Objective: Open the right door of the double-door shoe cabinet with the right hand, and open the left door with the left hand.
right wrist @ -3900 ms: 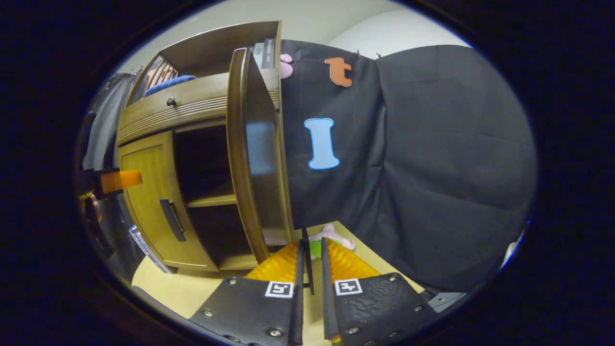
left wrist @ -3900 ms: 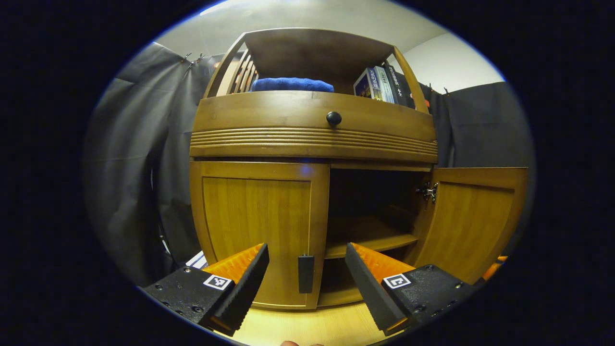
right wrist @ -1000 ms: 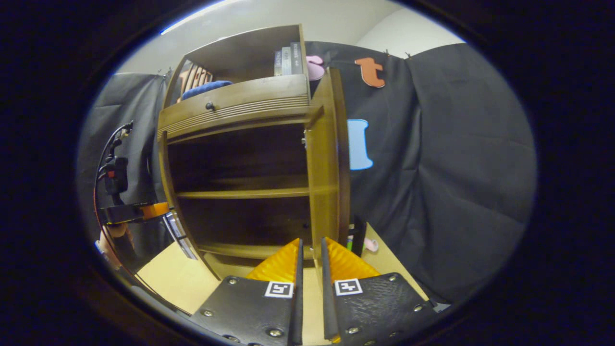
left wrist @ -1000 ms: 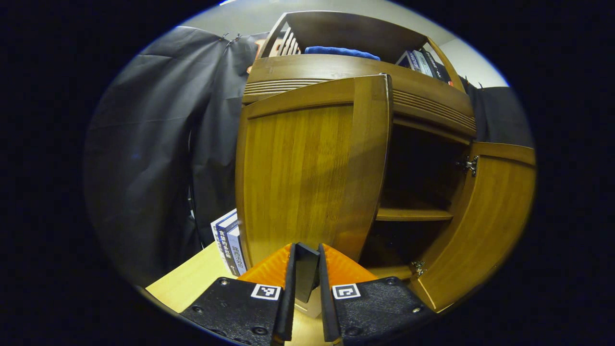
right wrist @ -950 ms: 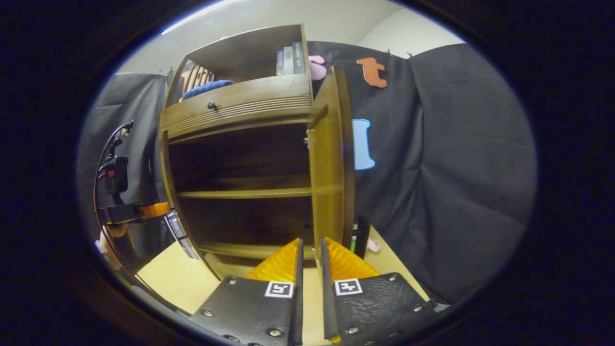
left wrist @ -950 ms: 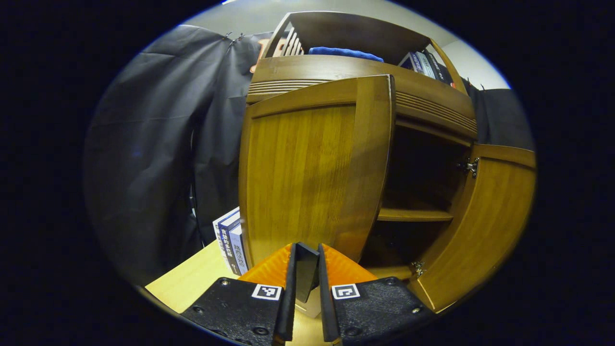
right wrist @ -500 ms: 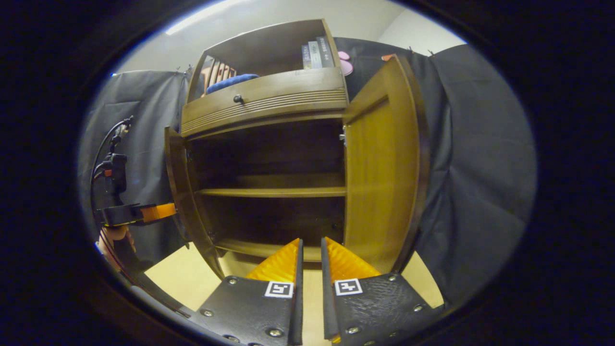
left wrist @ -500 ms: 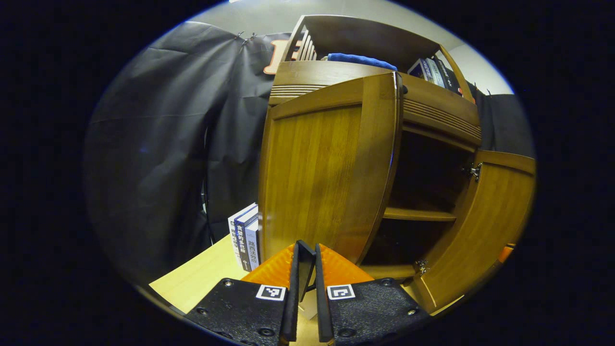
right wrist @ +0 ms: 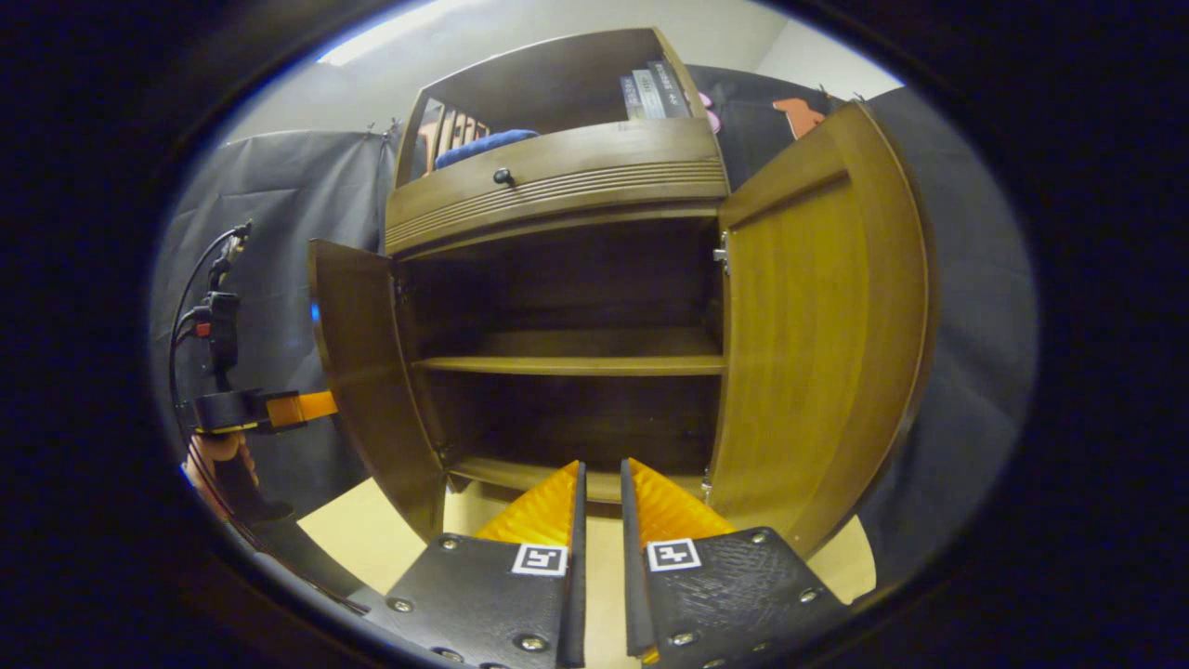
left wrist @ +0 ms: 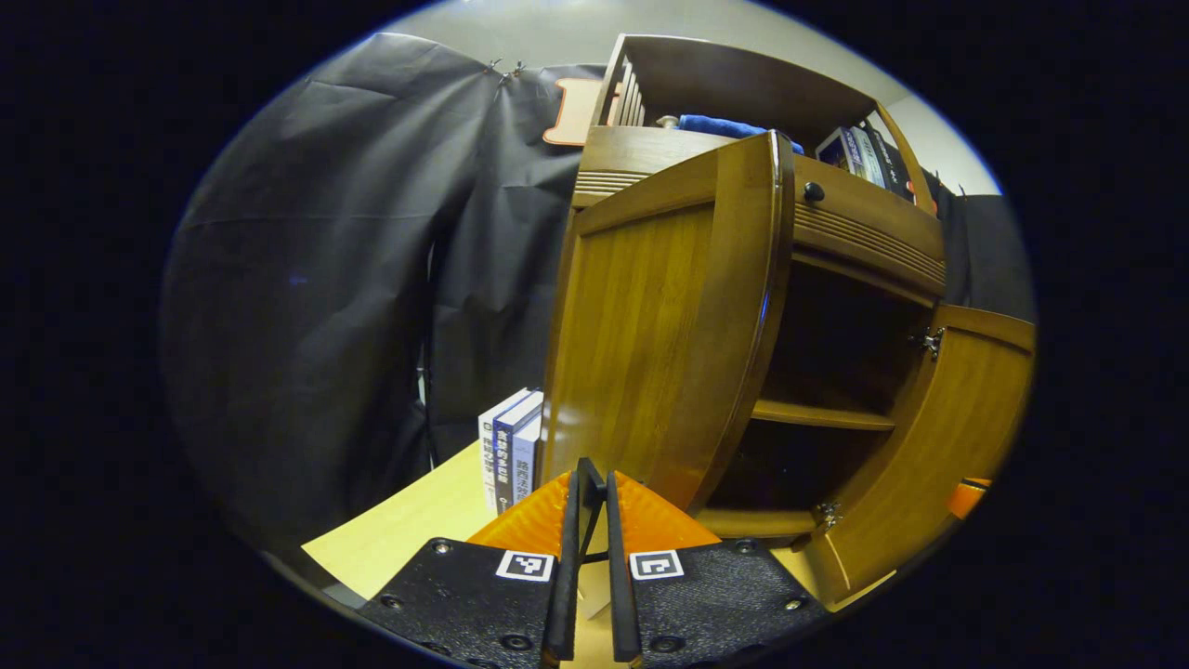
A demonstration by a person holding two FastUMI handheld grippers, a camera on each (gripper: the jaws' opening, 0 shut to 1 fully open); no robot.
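Swinging the left door (left wrist: 650, 334) outward is the step I judge to be in hand, and nearly done: seen from the right gripper view, the shoe cabinet (right wrist: 557, 186) stands on the pale bench (left wrist: 418, 520) with both leaves wide and its dark interior and one shelf (right wrist: 567, 364) exposed. The right door (right wrist: 808, 334) stands out near the bench's right edge, free of any grip. My right gripper (right wrist: 599, 492) hangs in front of the opening, fingers nearly together with a thin gap, holding nothing. My left gripper (left wrist: 592, 497) has its fingers pinched onto the door's slim black handle (left wrist: 589, 488), at the leaf's lower free corner. Next, I think, calls for letting go and backing straight off so the leaf is not dragged back. The wood is glossy brown veneer with framed panels; finger pads are ribbed orange, the handle a flat bar.
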